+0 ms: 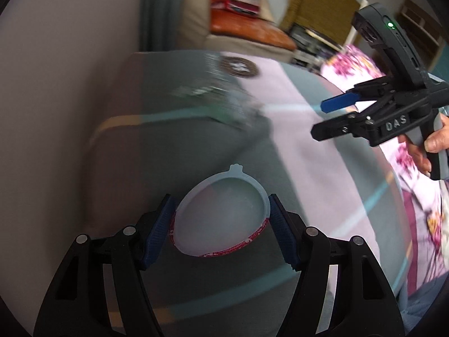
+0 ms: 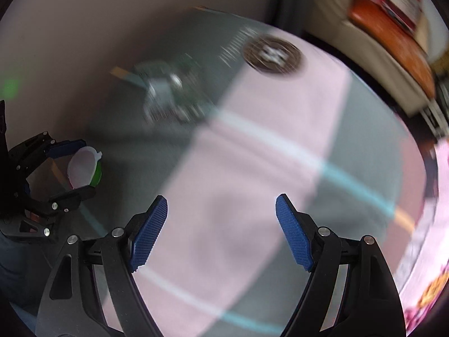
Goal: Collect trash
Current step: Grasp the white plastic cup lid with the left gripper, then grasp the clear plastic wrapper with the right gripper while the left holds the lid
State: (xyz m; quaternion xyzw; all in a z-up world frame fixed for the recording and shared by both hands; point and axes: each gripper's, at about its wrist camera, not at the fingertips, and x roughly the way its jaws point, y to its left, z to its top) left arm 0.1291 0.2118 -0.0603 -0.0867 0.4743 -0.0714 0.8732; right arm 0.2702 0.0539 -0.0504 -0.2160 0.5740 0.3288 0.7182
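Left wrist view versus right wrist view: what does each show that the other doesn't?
Left wrist only: the person's hand on the right gripper's handle, and a flowered cloth.
Right wrist only: the right gripper's open jaws with nothing between them.
Both: the left gripper clamped on a lidded cup, the blurred green wrapper, the round dark coaster.

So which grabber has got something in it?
The left gripper: its blue pads squeeze a small round cup with a pale lid. The right gripper is open, with only the striped cloth behind it.
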